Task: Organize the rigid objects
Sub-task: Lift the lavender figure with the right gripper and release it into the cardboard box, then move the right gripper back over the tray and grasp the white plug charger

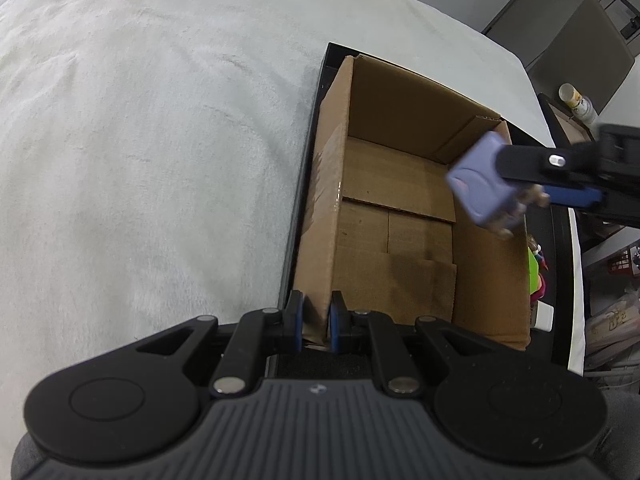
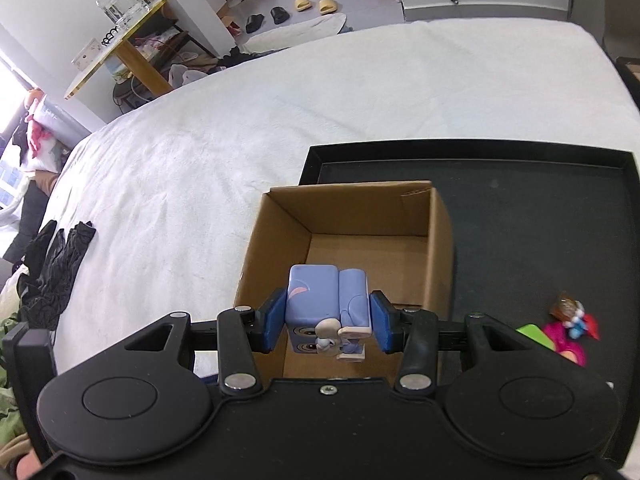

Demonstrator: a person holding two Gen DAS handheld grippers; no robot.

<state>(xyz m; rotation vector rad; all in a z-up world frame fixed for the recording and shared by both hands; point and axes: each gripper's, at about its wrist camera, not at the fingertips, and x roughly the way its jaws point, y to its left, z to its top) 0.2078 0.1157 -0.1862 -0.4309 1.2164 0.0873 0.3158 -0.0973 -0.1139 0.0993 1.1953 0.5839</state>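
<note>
An open cardboard box [image 1: 400, 208] stands in a black tray [image 2: 540, 220] on a white bedspread; the box also shows in the right wrist view [image 2: 360, 236]. My left gripper [image 1: 316, 320] is shut on the box's near left wall. My right gripper [image 2: 326, 320] is shut on a purple block toy [image 2: 326, 300] with a small figure on it and holds it over the box's near edge. In the left wrist view the toy [image 1: 480, 188] hangs above the box's right wall.
Small colourful toys [image 2: 568, 328] lie in the tray to the right of the box, also visible in the left wrist view [image 1: 536, 272]. Black gloves [image 2: 60, 264] lie on the bed at left. A side table with jars [image 2: 120, 20] stands beyond the bed.
</note>
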